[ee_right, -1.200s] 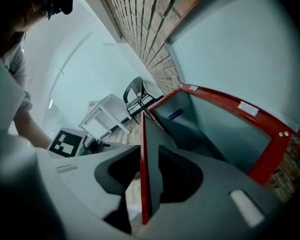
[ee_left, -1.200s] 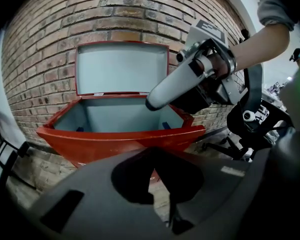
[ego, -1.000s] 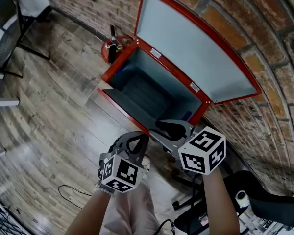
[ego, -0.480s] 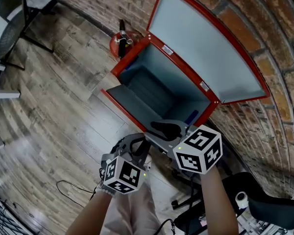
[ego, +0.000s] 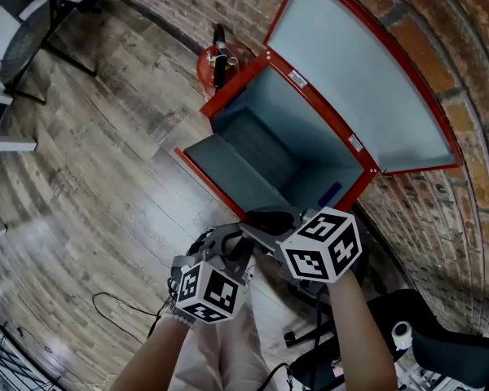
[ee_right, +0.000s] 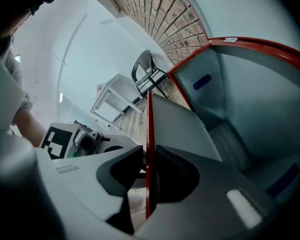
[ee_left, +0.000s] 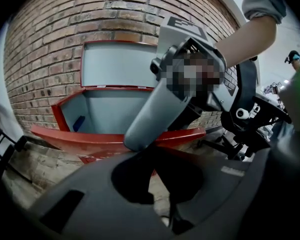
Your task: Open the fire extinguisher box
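Note:
The red fire extinguisher box [ego: 228, 96] stands against the brick wall with its lid [ego: 367, 80] raised and its grey inside bare. Its front flap [ego: 236, 177] hangs outward toward me. My right gripper [ego: 265, 218] is at the flap's near corner. In the right gripper view the flap's thin red edge [ee_right: 150, 129] runs between its jaws, which are closing and press on it at the right gripper [ee_right: 149, 159]. My left gripper [ego: 228, 247] is beside it, shut and holding nothing; the left gripper [ee_left: 155, 154] faces the box front [ee_left: 90, 139].
A red fire extinguisher [ego: 218, 59] stands on the wooden floor left of the box. A dark chair [ego: 24, 31] is at the far left, and a thin cable [ego: 122, 308] lies near my feet. A black stand [ego: 440, 349] sits at the lower right.
The box has slid up and to the right in the head view. My right gripper has drawn in beside the left one, staying at the flap's edge.

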`<state>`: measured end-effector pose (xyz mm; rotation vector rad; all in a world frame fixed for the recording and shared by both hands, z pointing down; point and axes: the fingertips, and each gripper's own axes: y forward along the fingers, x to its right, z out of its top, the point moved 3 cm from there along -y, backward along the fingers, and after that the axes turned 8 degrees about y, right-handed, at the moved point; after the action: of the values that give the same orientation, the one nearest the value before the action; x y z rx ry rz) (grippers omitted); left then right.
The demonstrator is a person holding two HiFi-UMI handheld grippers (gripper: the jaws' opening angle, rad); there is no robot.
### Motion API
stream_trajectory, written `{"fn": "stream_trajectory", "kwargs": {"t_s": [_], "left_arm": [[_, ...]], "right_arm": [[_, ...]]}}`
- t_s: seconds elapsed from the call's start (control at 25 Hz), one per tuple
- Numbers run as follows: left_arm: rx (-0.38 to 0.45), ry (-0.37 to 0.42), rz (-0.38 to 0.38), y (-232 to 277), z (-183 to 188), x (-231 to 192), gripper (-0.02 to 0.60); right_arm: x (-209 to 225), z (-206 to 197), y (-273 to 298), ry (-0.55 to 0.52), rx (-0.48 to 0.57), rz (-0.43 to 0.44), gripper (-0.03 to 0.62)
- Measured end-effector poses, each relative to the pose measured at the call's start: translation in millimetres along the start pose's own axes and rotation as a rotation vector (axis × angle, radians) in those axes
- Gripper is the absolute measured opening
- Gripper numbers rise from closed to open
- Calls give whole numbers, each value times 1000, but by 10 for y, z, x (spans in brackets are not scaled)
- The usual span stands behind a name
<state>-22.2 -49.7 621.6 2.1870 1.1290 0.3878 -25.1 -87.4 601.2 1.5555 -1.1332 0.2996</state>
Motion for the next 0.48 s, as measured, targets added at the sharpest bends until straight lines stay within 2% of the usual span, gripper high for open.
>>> {"fn": "stream_trajectory", "kwargs": {"t_s": [0.08,0.36,0.48], "left_arm": [[-4,-1,-3,-13,-27,7,-3],[-19,-73,6,-130,-235,-26,-3],[-43,-69,19,-276,-389,-82,-3]], "right_arm": [[5,-15,21,-1,1,7,67],[-46,-139,175,-29,-46,26,60],[-60,-199,242,-19,-53,32,58]]}}
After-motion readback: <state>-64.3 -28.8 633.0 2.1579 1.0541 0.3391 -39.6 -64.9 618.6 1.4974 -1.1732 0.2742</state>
